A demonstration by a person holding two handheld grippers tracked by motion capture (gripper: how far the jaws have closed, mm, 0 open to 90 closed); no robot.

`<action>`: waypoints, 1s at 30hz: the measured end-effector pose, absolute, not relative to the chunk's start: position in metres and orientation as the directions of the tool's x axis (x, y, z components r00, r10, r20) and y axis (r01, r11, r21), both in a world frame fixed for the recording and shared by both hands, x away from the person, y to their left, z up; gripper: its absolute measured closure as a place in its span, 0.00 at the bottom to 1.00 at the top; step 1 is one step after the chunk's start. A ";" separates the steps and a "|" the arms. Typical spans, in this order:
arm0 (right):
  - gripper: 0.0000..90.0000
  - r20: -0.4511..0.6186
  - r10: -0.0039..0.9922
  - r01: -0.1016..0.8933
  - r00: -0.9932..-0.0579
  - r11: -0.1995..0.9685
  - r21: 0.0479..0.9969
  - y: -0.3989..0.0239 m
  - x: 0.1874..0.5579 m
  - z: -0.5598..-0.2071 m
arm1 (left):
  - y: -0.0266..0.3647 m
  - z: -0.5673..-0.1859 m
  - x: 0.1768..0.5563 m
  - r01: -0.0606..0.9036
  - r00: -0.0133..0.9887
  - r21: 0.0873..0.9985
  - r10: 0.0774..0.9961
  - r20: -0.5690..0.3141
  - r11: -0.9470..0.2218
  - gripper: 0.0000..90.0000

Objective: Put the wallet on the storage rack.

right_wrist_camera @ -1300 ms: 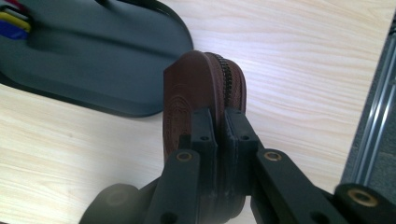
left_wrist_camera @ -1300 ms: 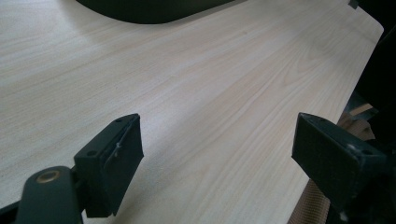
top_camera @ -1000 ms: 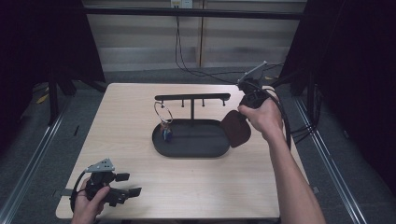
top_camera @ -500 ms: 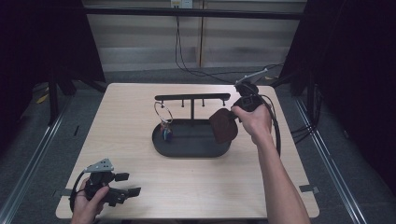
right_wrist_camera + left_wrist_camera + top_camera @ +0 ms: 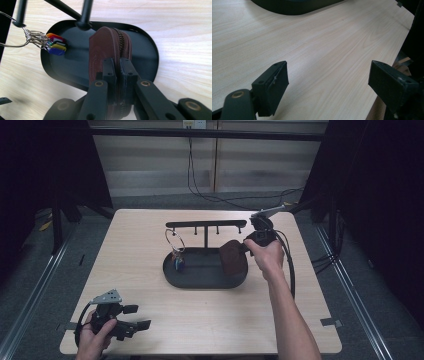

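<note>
Revealing coloured key tags [image 5: 55, 43] beside pouch [image 5: 110, 47]

The high view looks forward and down over the whole counter [image 5: 150, 245]. The right gripper view sits close above the black tray [image 5: 150, 50], shared with the high view; the left gripper view skims the counter's near edge.

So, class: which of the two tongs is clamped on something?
The right tongs, shut on the brown zipped leather pouch above the black oval tray; the left tongs gape open.
</note>
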State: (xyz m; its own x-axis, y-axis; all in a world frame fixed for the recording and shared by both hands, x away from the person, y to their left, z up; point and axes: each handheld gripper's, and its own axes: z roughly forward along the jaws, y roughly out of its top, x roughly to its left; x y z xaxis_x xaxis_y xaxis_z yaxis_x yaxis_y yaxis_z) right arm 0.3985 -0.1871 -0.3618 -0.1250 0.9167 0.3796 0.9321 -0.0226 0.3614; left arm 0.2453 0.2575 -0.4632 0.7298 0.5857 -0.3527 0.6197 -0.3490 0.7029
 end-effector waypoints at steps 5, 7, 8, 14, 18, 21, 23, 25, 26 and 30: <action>0.94 0.396 0.911 0.925 -0.113 -0.049 0.377 -0.187 0.400 -0.371 | 0.257 -0.463 0.246 0.622 0.729 0.701 0.585 -0.356 -0.348 0.18; 0.94 0.400 0.910 0.924 -0.109 -0.055 0.378 -0.187 0.401 -0.373 | 0.258 -0.464 0.246 0.624 0.727 0.700 0.587 -0.356 -0.348 0.18; 0.94 0.408 0.906 0.925 -0.111 -0.055 0.375 -0.187 0.401 -0.374 | 0.257 -0.464 0.246 0.626 0.725 0.700 0.587 -0.359 -0.345 0.18; 0.94 0.431 0.896 0.927 -0.105 -0.069 0.369 -0.183 0.403 -0.385 | 0.258 -0.463 0.246 0.623 0.727 0.702 0.587 -0.357 -0.345 0.18; 0.94 0.436 0.894 0.931 -0.104 -0.067 0.360 -0.181 0.404 -0.394 | 0.258 -0.463 0.246 0.622 0.728 0.702 0.586 -0.355 -0.347 0.18; 0.94 0.447 0.890 0.929 -0.090 -0.087 0.360 -0.182 0.403 -0.397 | 0.258 -0.463 0.246 0.620 0.732 0.701 0.581 -0.355 -0.352 0.18; 0.94 0.445 0.891 0.928 -0.089 -0.088 0.363 -0.183 0.403 -0.400 | 0.258 -0.463 0.246 0.619 0.733 0.701 0.581 -0.353 -0.354 0.18; 0.94 0.446 0.892 0.925 -0.079 -0.102 0.367 -0.183 0.402 -0.404 | 0.257 -0.463 0.246 0.615 0.735 0.704 0.581 -0.348 -0.356 0.18; 0.94 0.447 0.892 0.927 -0.074 -0.103 0.360 -0.183 0.403 -0.407 | 0.257 -0.463 0.246 0.615 0.735 0.704 0.582 -0.348 -0.356 0.18; 0.93 0.451 0.890 0.931 -0.062 -0.110 0.347 -0.184 0.403 -0.420 | 0.257 -0.463 0.246 0.617 0.733 0.702 0.583 -0.350 -0.354 0.18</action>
